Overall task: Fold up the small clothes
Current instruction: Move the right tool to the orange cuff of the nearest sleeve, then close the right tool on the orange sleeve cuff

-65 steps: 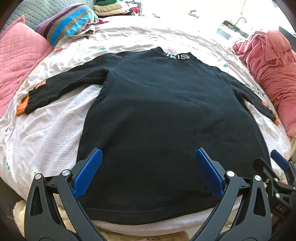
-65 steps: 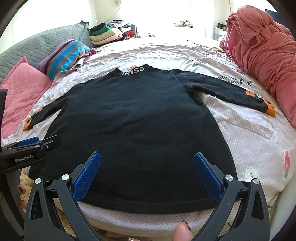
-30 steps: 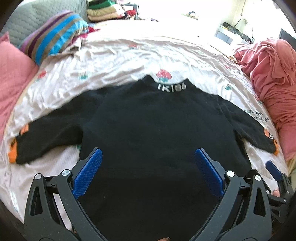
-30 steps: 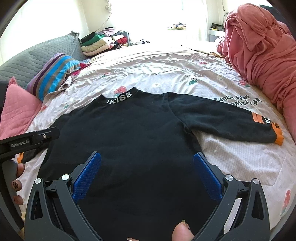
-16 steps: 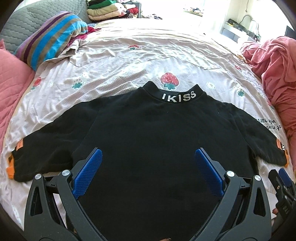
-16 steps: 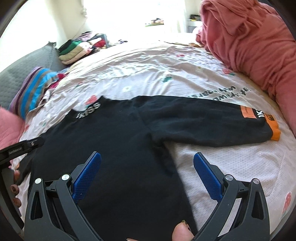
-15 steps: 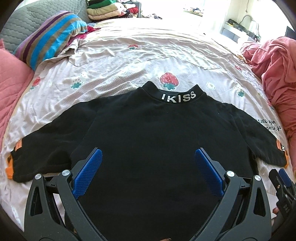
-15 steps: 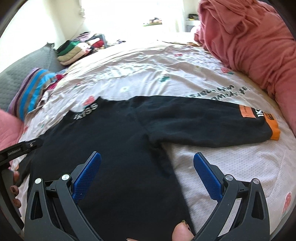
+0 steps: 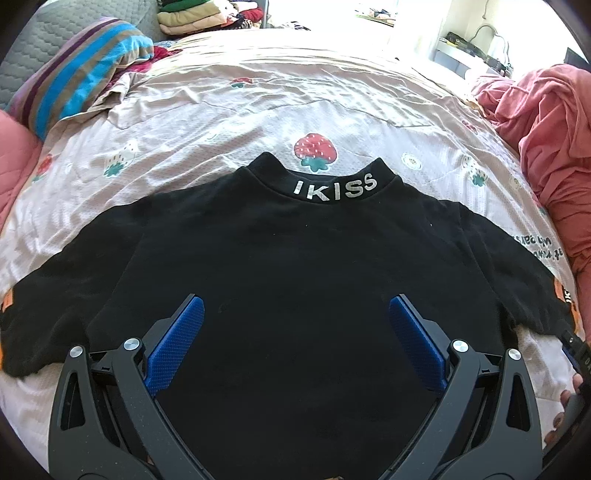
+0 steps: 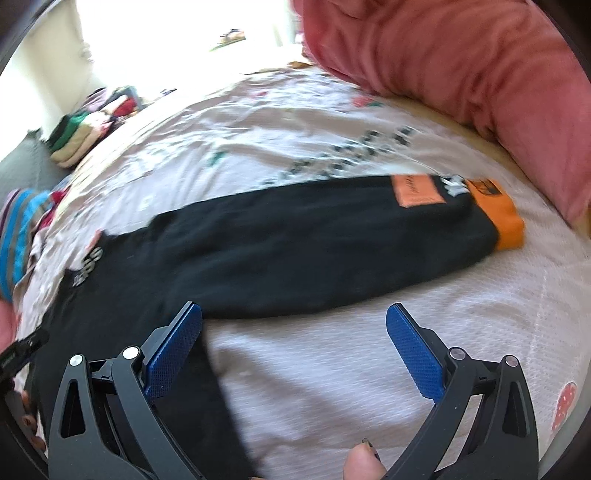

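A black long-sleeved sweater [image 9: 295, 266] lies flat on the bed, its "IKISS" collar [image 9: 332, 188] pointing away from me. My left gripper [image 9: 295, 332] hovers open over the middle of the body, nothing between its blue pads. In the right wrist view the sweater's right sleeve [image 10: 314, 240] stretches out sideways and ends in an orange cuff [image 10: 506, 221] with an orange patch [image 10: 413, 190] beside it. My right gripper [image 10: 293, 339] is open just in front of that sleeve, above the sheet near the armpit. The left sleeve's end [image 9: 22, 332] runs out of the left wrist view.
The bed sheet [image 9: 258, 110] is pale with strawberry prints. A striped pillow [image 9: 77, 70] and a pile of folded clothes [image 9: 195, 18] lie at the far left. A bundled red blanket [image 10: 480, 74] borders the right side, close to the cuff. A thumb [image 10: 360, 461] shows at the bottom.
Both grippers moved forward over the sweater. The right gripper swung right toward the right sleeve, which now fills its view; its frame is motion-blurred. Both stayed open.
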Motion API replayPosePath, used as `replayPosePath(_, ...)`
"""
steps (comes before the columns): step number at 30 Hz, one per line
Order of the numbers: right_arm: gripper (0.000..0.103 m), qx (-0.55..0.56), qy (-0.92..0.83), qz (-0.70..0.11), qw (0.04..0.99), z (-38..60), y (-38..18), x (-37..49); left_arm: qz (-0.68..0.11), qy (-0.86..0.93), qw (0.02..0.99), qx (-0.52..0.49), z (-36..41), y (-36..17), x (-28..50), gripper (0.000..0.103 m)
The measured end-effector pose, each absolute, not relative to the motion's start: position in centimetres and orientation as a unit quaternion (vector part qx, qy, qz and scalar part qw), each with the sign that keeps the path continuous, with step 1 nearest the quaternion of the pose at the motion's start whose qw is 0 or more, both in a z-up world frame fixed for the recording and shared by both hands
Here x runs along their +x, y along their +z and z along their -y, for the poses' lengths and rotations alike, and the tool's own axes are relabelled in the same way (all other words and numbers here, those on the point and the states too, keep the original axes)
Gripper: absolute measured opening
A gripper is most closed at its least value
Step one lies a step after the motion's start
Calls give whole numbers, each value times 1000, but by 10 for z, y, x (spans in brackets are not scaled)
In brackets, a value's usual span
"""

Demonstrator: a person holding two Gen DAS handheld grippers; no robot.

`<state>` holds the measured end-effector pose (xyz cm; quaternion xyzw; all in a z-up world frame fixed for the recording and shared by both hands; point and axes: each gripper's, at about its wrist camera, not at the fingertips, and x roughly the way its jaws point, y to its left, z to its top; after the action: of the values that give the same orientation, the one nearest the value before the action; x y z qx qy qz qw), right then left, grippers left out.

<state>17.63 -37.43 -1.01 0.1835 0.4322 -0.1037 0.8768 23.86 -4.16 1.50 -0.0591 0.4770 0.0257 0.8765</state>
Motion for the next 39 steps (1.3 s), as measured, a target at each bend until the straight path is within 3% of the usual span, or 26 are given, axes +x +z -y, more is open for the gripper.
replayPosePath(10,99,268,-180,-433,842,457,-38,162,-472,27,880,-53,31,-1,240,94)
replayPosePath(24,99,329,-190,-365,850,513,-49,188,-456,24,888,-60,9,5,233,94)
replayPosePath(26,86,316,-194,-352,860,515,-48,192,-455,24,888,-66,5,6,232,94)
replayPosePath(27,68,311,-200,-352,860,515,-48,193,-455,25,888,-68,2,7,231,94)
replayPosePath(29,54,320,-199,-347,859,519,-48,193,-455,25,887,-72,-2,8,228,94)
replayPosePath(31,32,331,-190,-335,861,522,-45,191,-455,27,887,-81,-8,10,226,94)
replayPosePath(35,15,313,-161,-302,886,509,-24,186,-456,32,885,-94,-19,15,224,94)
replayPosePath(39,13,276,-119,-275,913,483,8,184,-451,30,887,-98,-24,20,221,94)
